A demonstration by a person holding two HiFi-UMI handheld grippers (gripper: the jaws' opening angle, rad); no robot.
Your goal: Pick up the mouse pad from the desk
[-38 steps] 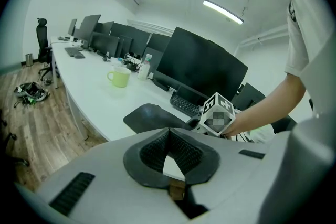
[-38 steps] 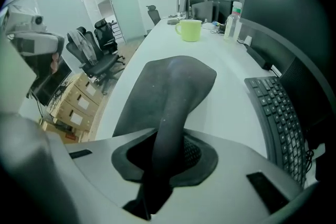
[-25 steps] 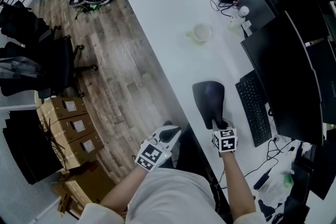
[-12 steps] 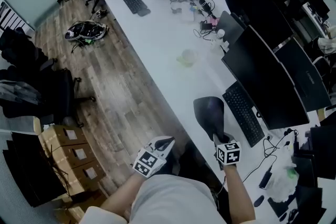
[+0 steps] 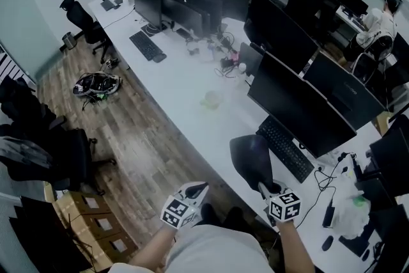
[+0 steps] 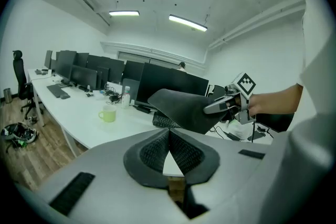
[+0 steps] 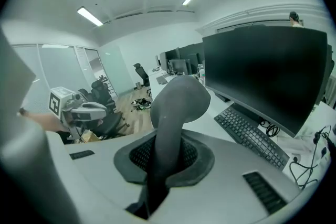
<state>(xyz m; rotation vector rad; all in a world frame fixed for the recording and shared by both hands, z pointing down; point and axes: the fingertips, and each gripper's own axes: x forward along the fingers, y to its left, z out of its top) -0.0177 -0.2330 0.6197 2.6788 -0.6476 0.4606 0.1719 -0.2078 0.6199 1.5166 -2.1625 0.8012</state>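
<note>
Mouse pad [image 5: 250, 160] is up off the desk [image 5: 185, 93], pinched by one narrow end in the clenched right gripper [image 5: 266, 188], with the rest curling free beside the keyboard [image 5: 284, 149]. With so little of it held, a jerk might slide it out, or the loose end could swipe the keyboard. The left gripper [image 5: 199, 188] is closed on nothing, off the desk's edge.

right gripper [image 5: 268, 189] has hauled the mouse pad [image 5: 250, 160] up off the desk [image 5: 185, 93], left gripper [image 5: 195, 191] at its 9 o'clock rose too, and the view tipped up toward 12 o'clock
</note>
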